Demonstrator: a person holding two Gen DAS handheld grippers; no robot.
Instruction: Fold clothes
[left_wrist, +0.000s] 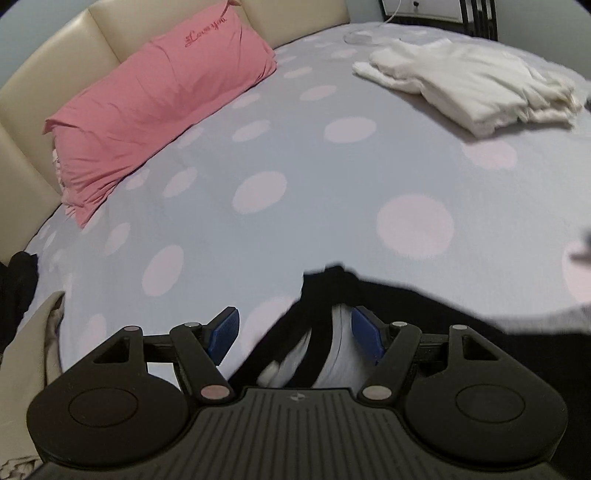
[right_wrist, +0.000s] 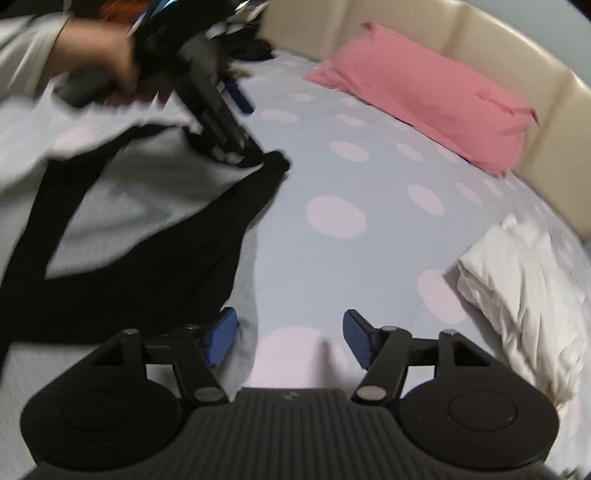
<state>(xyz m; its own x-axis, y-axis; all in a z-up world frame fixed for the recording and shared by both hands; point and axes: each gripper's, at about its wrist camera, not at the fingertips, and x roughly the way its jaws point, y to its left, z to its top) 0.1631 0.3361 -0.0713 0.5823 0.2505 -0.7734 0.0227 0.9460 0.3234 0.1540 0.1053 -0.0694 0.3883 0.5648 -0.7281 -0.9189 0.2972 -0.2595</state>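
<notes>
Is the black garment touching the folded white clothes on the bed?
Apart. The right wrist view shows a broad stretch of dotted bedsheet between the black garment and the folded white clothes.

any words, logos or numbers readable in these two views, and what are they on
"Love you": red cursive stitching on the pink pillow, seen in the left wrist view; a small mark before it is too small to read.
A small round emblem on the left tool's body: a symbol, no letters.
A faint mark on the right tool's body: too blurred to read.
Nothing else carries text.
</notes>
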